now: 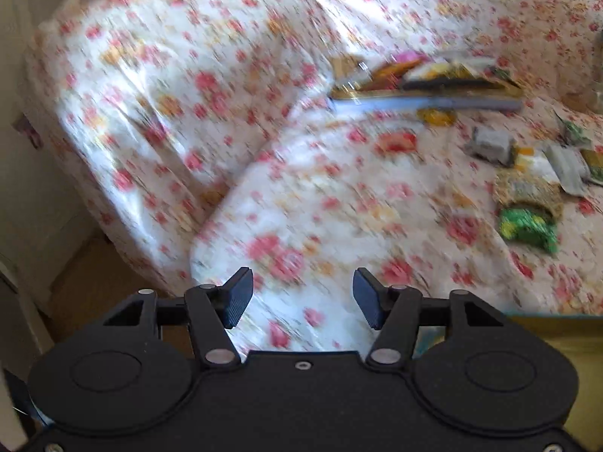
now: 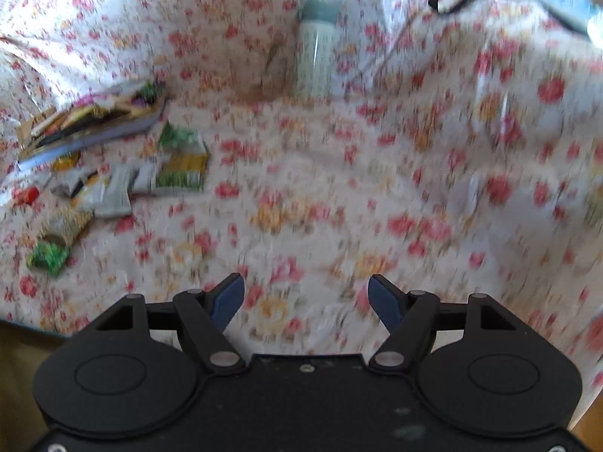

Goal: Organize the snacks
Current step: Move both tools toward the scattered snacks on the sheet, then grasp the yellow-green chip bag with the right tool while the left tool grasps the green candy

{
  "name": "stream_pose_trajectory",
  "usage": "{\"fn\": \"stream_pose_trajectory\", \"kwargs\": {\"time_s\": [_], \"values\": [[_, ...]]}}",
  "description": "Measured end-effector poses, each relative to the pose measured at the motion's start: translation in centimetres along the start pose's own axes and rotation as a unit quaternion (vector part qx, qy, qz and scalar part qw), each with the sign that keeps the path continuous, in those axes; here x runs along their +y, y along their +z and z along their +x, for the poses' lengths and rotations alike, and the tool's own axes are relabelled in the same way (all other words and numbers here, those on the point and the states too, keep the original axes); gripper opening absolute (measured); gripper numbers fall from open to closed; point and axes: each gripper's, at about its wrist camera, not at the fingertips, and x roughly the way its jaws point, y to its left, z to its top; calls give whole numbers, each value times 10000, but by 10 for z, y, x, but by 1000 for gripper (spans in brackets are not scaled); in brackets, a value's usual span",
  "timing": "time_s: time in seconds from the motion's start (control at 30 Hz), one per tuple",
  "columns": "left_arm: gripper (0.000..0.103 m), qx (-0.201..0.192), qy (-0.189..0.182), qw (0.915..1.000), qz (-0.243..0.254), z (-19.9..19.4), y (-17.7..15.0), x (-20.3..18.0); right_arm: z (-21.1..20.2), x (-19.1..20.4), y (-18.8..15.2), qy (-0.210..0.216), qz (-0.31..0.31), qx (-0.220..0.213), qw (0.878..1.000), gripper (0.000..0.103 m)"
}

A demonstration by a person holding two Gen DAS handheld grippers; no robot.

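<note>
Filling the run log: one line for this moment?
left gripper: open, empty | right gripper: open, empty | snack packets: loose on floral cover | tray: part-filled

I count one tray (image 1: 426,103) at two o'clock, one bottle (image 2: 314,49) at twelve, several blurred snack packets (image 1: 527,226).

Snack packets (image 2: 113,184) scattered flat on floral-covered sofa, blurred; green packet (image 1: 527,229) at 6 o'clock of cluster; shallow tray (image 1: 426,86) at 12 o'clock, tilted, holding more packets.

No legible text — views blurred.
</note>
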Motion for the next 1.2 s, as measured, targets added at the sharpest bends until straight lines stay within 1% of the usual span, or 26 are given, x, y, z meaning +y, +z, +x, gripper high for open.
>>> {"fn": "stream_pose_trajectory", "kwargs": {"time_s": [0.03,0.1,0.17,0.27,0.37,0.4,0.43,0.5,0.53,0.63,0.73,0.83,0.97,1.07,1.2], "values": [[63,-94,54,9999,52,-3,4,-1,-3,0,6,24,-45,-66,10000,76],[63,-236,17,9996,183,-8,15,-4,-6,2,18,109,-120,-162,9997,76],[63,-302,-186,9988,330,-10,24,-11,-5,6,31,252,-189,-174,9994,76],[63,-160,-694,9963,489,-6,38,-26,6,12,49,530,-122,-7,9985,76],[63,154,-1331,9893,583,0,48,-44,24,22,63,844,-46,294,9960,75],[63,241,-1513,9864,593,2,50,-49,30,26,66,901,-21,370,9952,74],[63,322,-1664,9836,611,4,51,-54,36,30,69,947,-24,433,9946,70],[63,417,-1859,9792,695,6,51,-65,49,38,74,1045,-8,532,9931,67],[63,428,-1916,9776,760,6,50,-69,54,41,76,1095,25,580,9923,65],[63,486,-2023,9743,863,7,48,-80,74,50,86,1246,159,657,9899,64],[63,696,-2206,9698,768,16,49,-82,92,59,97,1280,270,613,9895,64],[63,815,-2265,9684,661,24,51,-82,107,70,108,1249,259,557,9903,64],[62,871,-2281,9671,711,31,50,-83,127,82,116,1197,247,606,9907,64],[62,957,-2350,9646,715,36,48,-85,140,91,114,1047,131,710,9919,64],[62,1030,-2392,9625,762,40,45,-89,150,100,108,899,-149,643,9938,65]]}}
